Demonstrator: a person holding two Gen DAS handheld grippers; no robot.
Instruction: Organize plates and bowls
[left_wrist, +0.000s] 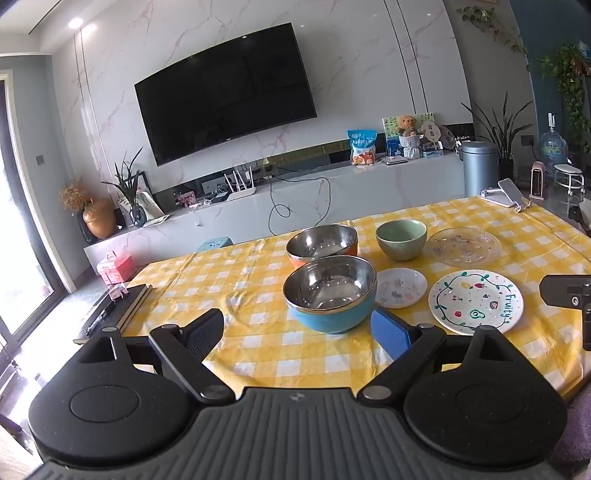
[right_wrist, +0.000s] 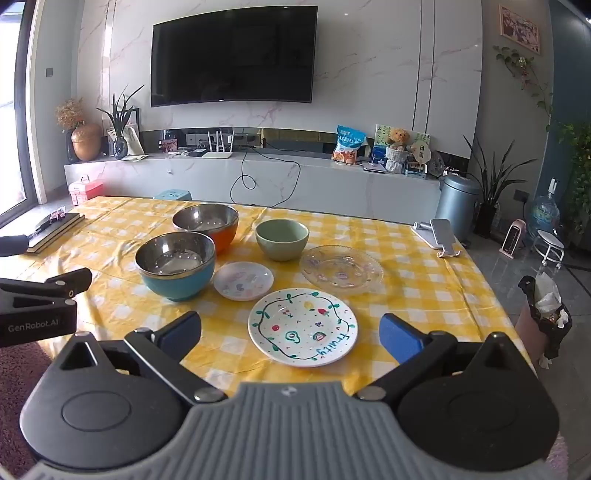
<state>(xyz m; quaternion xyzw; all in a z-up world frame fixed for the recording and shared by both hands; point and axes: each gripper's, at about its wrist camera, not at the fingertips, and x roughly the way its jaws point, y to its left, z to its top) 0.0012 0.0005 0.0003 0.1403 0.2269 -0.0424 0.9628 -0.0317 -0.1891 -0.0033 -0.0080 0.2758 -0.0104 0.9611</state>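
Observation:
On the yellow checked tablecloth (left_wrist: 258, 354) stand a blue steel-lined bowl (left_wrist: 330, 293), an orange steel-lined bowl (left_wrist: 322, 242) behind it and a green ceramic bowl (left_wrist: 401, 239). Beside them lie a small white saucer (left_wrist: 400, 287), a clear glass plate (left_wrist: 464, 246) and a white fruit-pattern plate (left_wrist: 475, 301). My left gripper (left_wrist: 299, 332) is open just in front of the blue bowl, holding nothing. My right gripper (right_wrist: 291, 334) is open with the fruit plate (right_wrist: 303, 326) lying on the table between its fingertips, untouched. The blue bowl (right_wrist: 176, 266), orange bowl (right_wrist: 207, 226), green bowl (right_wrist: 282, 238), saucer (right_wrist: 243, 280) and glass plate (right_wrist: 341, 269) sit beyond.
Dark notebooks (left_wrist: 118, 306) lie at the table's left edge, a phone stand (right_wrist: 437, 236) at the far right corner. Beyond the table are a TV console (right_wrist: 258, 177), a grey bin (right_wrist: 456, 201) and a lined waste bin (right_wrist: 545, 317) on the floor at right.

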